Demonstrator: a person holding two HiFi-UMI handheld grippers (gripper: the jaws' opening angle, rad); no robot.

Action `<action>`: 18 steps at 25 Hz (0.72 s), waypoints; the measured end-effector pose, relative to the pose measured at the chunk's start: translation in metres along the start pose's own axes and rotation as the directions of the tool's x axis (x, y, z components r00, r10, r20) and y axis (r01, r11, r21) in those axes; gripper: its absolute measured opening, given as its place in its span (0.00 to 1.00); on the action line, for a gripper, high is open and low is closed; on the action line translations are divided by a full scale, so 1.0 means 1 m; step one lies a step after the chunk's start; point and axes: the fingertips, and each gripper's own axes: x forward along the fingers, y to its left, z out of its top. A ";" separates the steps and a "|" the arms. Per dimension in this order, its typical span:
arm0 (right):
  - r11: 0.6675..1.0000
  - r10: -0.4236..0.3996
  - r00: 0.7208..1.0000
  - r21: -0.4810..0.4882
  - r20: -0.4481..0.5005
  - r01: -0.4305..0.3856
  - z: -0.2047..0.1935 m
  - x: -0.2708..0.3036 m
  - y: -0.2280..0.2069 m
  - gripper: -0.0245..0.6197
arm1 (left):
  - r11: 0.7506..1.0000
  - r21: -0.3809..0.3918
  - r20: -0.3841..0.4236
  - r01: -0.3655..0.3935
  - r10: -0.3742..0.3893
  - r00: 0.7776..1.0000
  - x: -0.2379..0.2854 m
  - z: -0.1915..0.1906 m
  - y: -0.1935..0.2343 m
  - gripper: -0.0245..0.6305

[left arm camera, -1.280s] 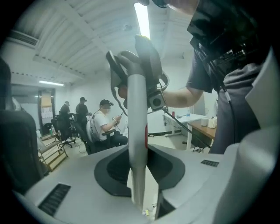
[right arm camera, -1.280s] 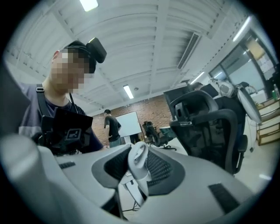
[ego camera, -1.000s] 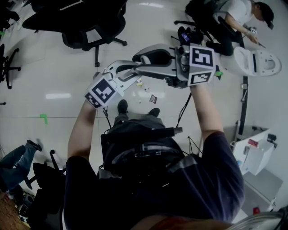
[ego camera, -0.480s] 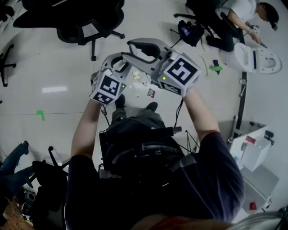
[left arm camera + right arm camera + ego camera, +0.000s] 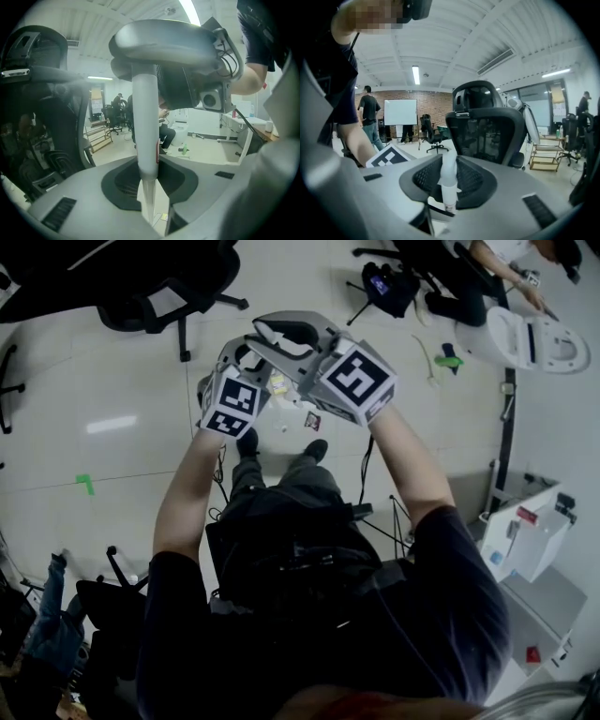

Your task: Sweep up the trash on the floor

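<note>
Gripping one white pole (image 5: 144,117) with both, you are holding it roughly upright above the trash (image 5: 312,420) lying on the floor (image 5: 112,371) just ahead of your shoes (image 5: 248,442), the left gripper (image 5: 150,187) clamping it lower, nearer the trash, the right gripper (image 5: 449,185) having just been closing onto it higher up.

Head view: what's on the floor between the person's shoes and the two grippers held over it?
Small trash scraps on the pale floor, just ahead of the shoes; the head view shows this.
</note>
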 end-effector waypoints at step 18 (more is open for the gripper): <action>0.961 0.272 0.953 -0.015 -0.136 -0.277 -0.096 -0.022 -0.016 0.20 | 1.000 -0.022 -0.078 -0.004 0.003 0.997 0.077 -0.057 -0.033 0.16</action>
